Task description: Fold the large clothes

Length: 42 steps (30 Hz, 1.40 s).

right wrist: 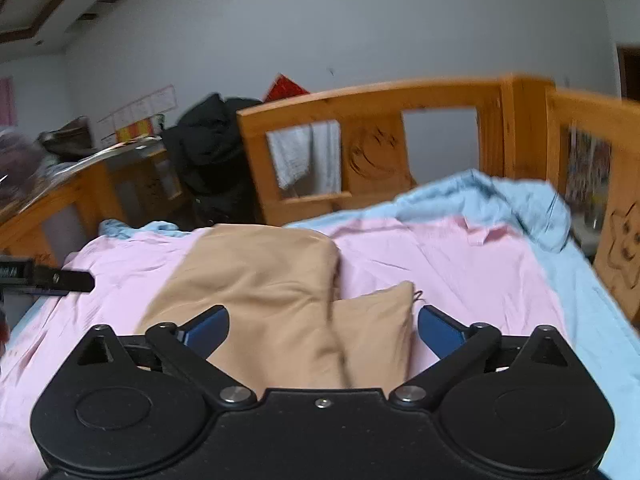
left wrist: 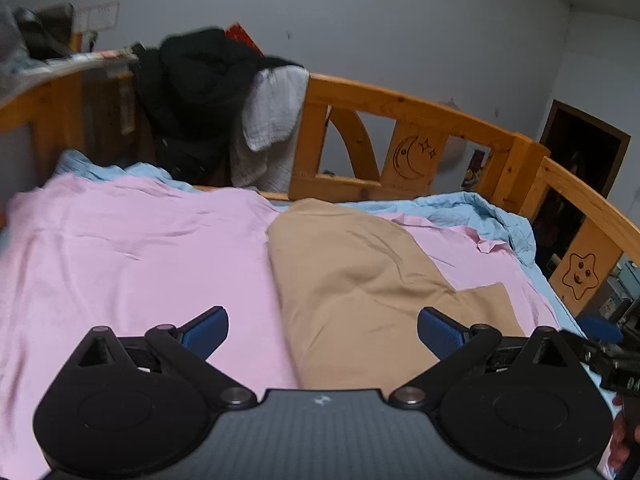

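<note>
- The left gripper (left wrist: pixel 323 330) hangs over the bed with its jaws spread wide and nothing between them; its blue pads (left wrist: pixel 206 330) touch no cloth.
- The right gripper (right wrist: pixel 323 330) stands the same way, jaws wide apart and empty, above the near edge of the garment.
- The tan garment (left wrist: pixel 356 280) lies folded on the pink sheet (left wrist: pixel 132 248), running from about 12 o'clock down to 6 o'clock in the left wrist view, with a smaller folded flap (left wrist: pixel 486 300) sticking out at 3 o'clock.
- In the right wrist view the tan garment (right wrist: pixel 260 292) fills the middle, its flap (right wrist: pixel 376 320) beside it toward 3 o'clock.
- A light blue sheet (right wrist: pixel 492 200) lies bunched along the far side of the bed, at 1 to 2 o'clock.
- The wooden bed rail (left wrist: pixel 412 112) curves behind, carved with a moon and stars (left wrist: pixel 412 156) and, at 3 o'clock, a smiling star (left wrist: pixel 580 276).
- A black coat (left wrist: pixel 200 96) and a white towel (left wrist: pixel 272 120) hang over the rail at 11 o'clock.
- Both views are somewhat blurred.
</note>
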Available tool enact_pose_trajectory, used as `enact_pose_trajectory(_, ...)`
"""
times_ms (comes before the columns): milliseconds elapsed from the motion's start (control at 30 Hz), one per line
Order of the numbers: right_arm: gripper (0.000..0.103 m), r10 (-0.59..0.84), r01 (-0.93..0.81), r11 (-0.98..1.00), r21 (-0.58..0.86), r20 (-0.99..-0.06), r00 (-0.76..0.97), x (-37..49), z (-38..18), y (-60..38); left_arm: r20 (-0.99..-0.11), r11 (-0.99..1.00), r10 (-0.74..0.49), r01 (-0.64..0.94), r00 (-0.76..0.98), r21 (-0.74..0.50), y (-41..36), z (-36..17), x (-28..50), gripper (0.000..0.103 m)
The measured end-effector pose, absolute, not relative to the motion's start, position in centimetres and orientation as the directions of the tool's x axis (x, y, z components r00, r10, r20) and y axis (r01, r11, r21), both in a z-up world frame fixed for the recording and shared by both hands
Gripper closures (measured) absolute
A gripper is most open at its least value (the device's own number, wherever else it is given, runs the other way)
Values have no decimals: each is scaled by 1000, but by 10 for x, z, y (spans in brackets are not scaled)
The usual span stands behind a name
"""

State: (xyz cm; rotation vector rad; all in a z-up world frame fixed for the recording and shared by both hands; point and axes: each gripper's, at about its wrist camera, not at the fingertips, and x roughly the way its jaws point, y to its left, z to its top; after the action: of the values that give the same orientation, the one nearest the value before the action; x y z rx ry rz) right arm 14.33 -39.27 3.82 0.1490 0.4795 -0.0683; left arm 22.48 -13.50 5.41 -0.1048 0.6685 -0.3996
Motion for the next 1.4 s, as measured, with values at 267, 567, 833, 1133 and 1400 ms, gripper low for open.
enact_pose_trajectory(267,1,-95,166,976,142,-408,908,52,34,-327,-586,961,-275,208,762,-180,-96,44,153,1)
enact_pose_trajectory(567,1,-148,169,986,6,-454,879,8,17,-291,-599,959,-257,276,759,-63,-84,14,106,1)
enact_pose_trajectory(833,1,-151,152,988,-35,-468,871,3,8,-278,-591,944,-279,330,757,-22,-90,5,88,1)
enact_pose_trajectory(1133,1,-154,161,987,-26,-473,868,8,7,-282,-601,945,-275,327,751,-25,-89,2,90,1)
enact_pose_trajectory(1400,1,-160,174,985,-15,-472,867,7,7,-284,-603,945,-274,327,749,-24,-88,1,90,1)
